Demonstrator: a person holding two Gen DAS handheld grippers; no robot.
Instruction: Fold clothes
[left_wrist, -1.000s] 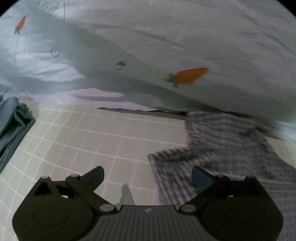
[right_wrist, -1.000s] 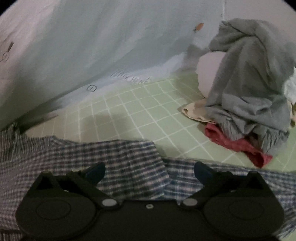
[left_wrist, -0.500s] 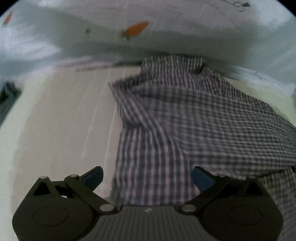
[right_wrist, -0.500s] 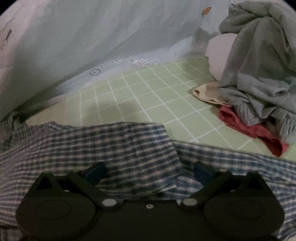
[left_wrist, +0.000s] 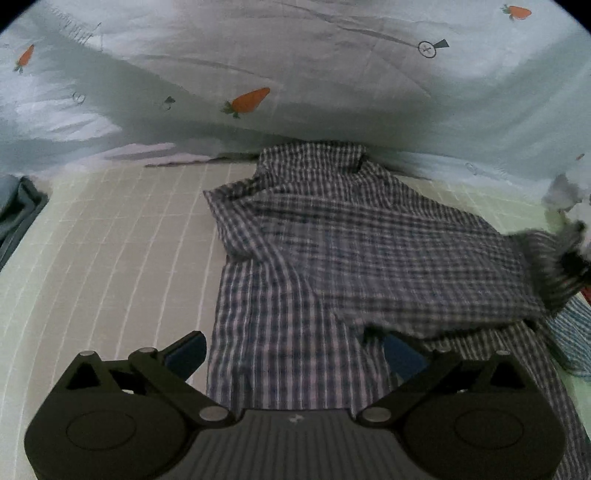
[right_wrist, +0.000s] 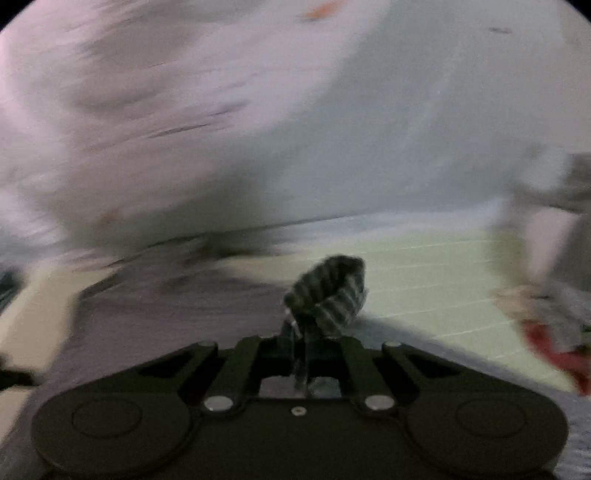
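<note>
Nearest us, our left tongs (left_wrist: 291, 350) stand apart and empty, low over the near hem of one checked shirt (left_wrist: 332, 258). The shirt lies spread on the bed (left_wrist: 110, 258), a pale green sheet with a white grid, with its collar toward the far edge. Our right tongs (right_wrist: 304, 347) are pressed together on a bunched fold of the shirt's cloth (right_wrist: 328, 291); that view is blurred.

We judge the step in hand to be taking hold of the shirt for its first fold, with only the right side gripped. Next, the left tongs should close on the near hem so both can lift together.

At the bed's left edge lies one blue garment (left_wrist: 18, 214). At the right edge sits one heap of grey and red clothes (right_wrist: 554, 295). Beyond, one carrot-print sheet (left_wrist: 295, 55) rises along the far edge.
</note>
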